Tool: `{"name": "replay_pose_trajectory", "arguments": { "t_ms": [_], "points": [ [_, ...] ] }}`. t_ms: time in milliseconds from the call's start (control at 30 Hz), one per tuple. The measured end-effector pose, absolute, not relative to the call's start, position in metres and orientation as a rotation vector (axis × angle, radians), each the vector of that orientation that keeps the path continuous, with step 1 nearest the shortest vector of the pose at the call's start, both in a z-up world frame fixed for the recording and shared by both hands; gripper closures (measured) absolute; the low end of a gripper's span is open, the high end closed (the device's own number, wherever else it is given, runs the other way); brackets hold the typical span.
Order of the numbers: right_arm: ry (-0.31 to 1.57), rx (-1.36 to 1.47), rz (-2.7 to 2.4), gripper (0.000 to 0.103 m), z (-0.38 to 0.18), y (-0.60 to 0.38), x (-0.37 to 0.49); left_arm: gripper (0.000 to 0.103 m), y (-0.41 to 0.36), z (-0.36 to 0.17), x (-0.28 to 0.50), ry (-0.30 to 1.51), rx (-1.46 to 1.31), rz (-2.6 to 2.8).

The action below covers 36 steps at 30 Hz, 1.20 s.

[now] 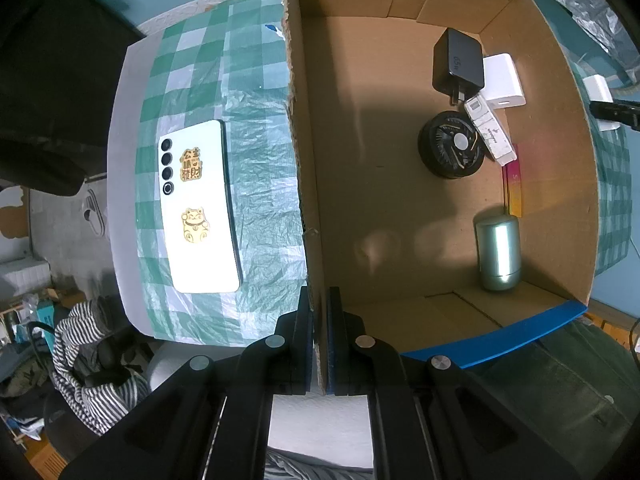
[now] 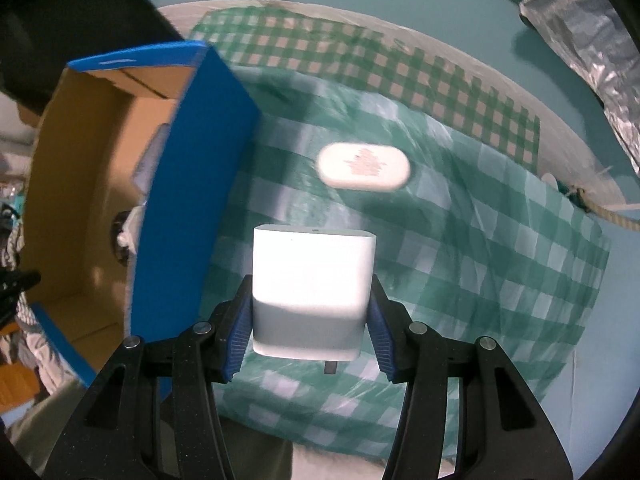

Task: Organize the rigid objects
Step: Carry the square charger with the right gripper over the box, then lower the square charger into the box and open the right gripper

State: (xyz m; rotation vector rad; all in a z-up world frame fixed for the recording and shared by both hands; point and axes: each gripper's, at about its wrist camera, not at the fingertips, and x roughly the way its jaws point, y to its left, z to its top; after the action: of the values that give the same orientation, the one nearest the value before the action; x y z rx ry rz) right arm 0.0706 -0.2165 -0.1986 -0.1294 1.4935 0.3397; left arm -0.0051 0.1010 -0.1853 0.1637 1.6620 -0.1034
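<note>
My left gripper (image 1: 319,300) is shut on the near wall of a cardboard box (image 1: 304,160) with blue outer sides. Inside lie a black charger (image 1: 456,66), a white adapter (image 1: 505,80), a white stick (image 1: 490,130), a round black fan (image 1: 450,145) and a green cylinder (image 1: 498,252). A white phone (image 1: 198,208) lies on the checked cloth left of the box. My right gripper (image 2: 310,320) is shut on a white charger block (image 2: 312,288), held above the cloth right of the box (image 2: 192,168); it also shows at the box's right side in the left view (image 1: 598,88).
A white oval case (image 2: 364,166) lies on the green checked cloth (image 2: 480,260) beyond the held block. A rope (image 2: 612,216) crosses the table's right edge. A striped garment (image 1: 92,360) and clutter lie below the table's left side.
</note>
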Motion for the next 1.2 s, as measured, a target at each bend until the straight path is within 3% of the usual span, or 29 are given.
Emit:
{"name": "replay_pose_trajectory", "arguments": {
  "t_ms": [567, 1200],
  "points": [
    [1.407, -0.247, 0.541, 0.051, -0.148, -0.135, 0.054, 0.099, 0.100, -0.185, -0.005, 1.659, 0.172, -0.110],
    [1.441, -0.429, 0.663, 0.051, -0.183, -0.067, 0.033, 0.099, 0.101, -0.183, -0.006, 1.656, 0.169, -0.116]
  ]
}}
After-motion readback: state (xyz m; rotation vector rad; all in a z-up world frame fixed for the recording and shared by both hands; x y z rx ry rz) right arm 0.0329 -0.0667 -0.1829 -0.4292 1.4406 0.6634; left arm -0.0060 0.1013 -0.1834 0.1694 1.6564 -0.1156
